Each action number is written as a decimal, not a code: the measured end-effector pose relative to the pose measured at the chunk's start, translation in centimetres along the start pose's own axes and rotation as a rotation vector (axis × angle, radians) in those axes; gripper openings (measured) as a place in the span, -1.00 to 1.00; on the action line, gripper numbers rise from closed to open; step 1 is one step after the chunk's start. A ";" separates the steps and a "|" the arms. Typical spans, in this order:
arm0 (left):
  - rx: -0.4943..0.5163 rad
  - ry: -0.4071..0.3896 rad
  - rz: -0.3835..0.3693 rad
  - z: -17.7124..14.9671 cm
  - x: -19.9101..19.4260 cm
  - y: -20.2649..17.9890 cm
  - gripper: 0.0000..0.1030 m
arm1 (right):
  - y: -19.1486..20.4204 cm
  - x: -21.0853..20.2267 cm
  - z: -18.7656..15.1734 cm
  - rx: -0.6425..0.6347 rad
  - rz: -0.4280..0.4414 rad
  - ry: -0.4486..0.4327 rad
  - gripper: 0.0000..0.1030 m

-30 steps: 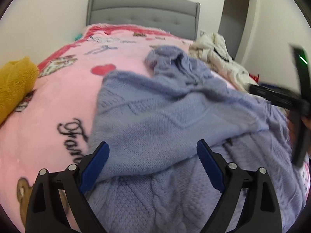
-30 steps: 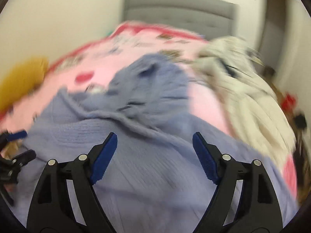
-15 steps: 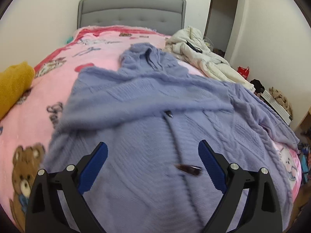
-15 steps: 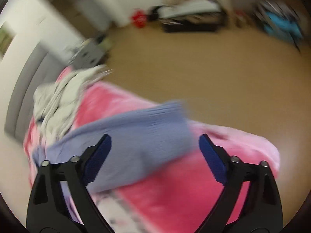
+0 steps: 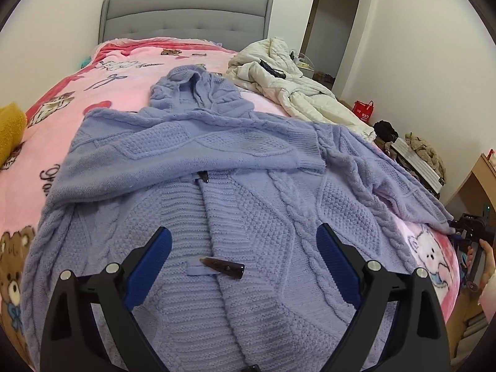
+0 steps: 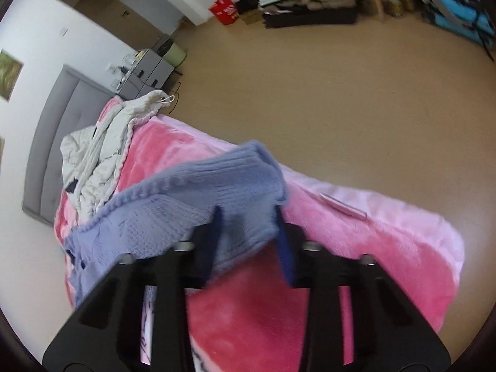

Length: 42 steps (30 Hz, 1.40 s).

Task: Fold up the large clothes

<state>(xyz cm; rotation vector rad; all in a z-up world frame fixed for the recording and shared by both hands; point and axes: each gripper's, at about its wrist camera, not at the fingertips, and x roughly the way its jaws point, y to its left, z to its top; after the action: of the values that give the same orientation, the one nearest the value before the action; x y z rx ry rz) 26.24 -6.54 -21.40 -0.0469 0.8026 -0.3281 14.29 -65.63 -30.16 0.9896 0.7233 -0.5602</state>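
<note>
Right gripper has narrowed from wide apart onto the cuff | left gripper stays spread above the cardigan | blanket beneath

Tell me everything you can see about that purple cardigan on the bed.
The cardigan is a chunky lavender cable knit with a hood and dark horn-shaped toggle buttons. It lies spread front-up on the pink blanket. One sleeve is already folded across the chest. The other sleeve's ribbed cuff, at the bed's edge, sits between the closing fingers of the right gripper. The left gripper hovers open above the hem.
</note>
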 end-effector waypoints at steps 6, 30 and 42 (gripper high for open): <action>-0.021 0.005 0.008 0.0 -0.1 1.1 0.80 | 2.4 -3.0 1.3 -0.042 0.062 -0.125 -0.82; -0.259 -0.024 0.099 -2.3 -4.3 16.8 0.80 | 59.3 1.5 -31.6 -1.100 0.749 0.271 -0.83; -0.365 -0.017 0.168 -5.2 -6.3 23.1 0.80 | 57.3 7.4 -48.8 -1.237 0.673 0.462 -0.83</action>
<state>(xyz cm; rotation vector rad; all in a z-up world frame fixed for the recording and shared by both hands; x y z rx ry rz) 24.74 17.74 -24.43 -0.3222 0.8353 -0.0195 45.94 2.60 -22.10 0.1160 0.8812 0.7035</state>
